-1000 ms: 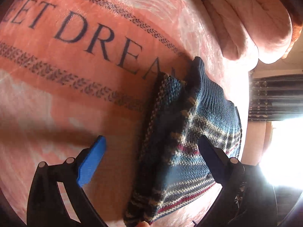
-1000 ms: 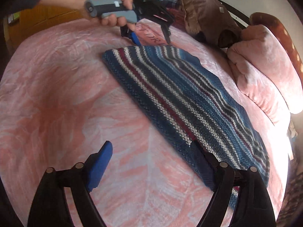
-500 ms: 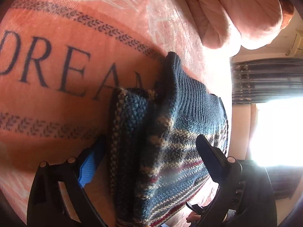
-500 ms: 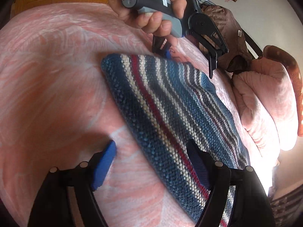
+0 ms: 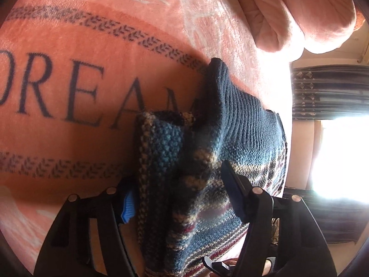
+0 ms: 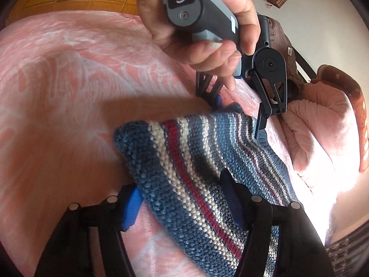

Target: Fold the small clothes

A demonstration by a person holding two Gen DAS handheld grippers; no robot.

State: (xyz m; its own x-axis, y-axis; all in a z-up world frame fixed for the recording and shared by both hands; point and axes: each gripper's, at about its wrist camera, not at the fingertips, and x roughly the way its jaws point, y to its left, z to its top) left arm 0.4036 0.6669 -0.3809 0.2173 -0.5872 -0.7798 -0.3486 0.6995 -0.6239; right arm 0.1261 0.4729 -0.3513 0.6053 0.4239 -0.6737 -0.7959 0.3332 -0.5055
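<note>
A knitted sweater (image 6: 196,161) with blue, cream and red stripes lies folded on a pink bedspread (image 6: 57,92). My right gripper (image 6: 182,200) holds its near edge: the fingers press in from both sides and the corner lifts off the bed. At the far edge, a hand (image 6: 198,30) holds my left gripper (image 6: 238,115), one finger on top of the cloth and the blue pad behind it. In the left wrist view the left gripper (image 5: 181,196) is shut on a thick bunch of the sweater (image 5: 196,161), which fills the gap between the fingers.
The bedspread carries dark lettering (image 5: 69,97) and patterned bands. Pink pillows (image 5: 299,11) lie at the head of the bed, also seen as pillows (image 6: 322,138) to the right. A brown garment pile (image 6: 281,46) sits behind the hand. Dark curtains (image 5: 327,92) and a bright window are beyond.
Both grippers have moved in onto the sweater's opposite edges and their fingers have narrowed on the cloth. The edges now bunch and rise where they lay flat a second ago.
</note>
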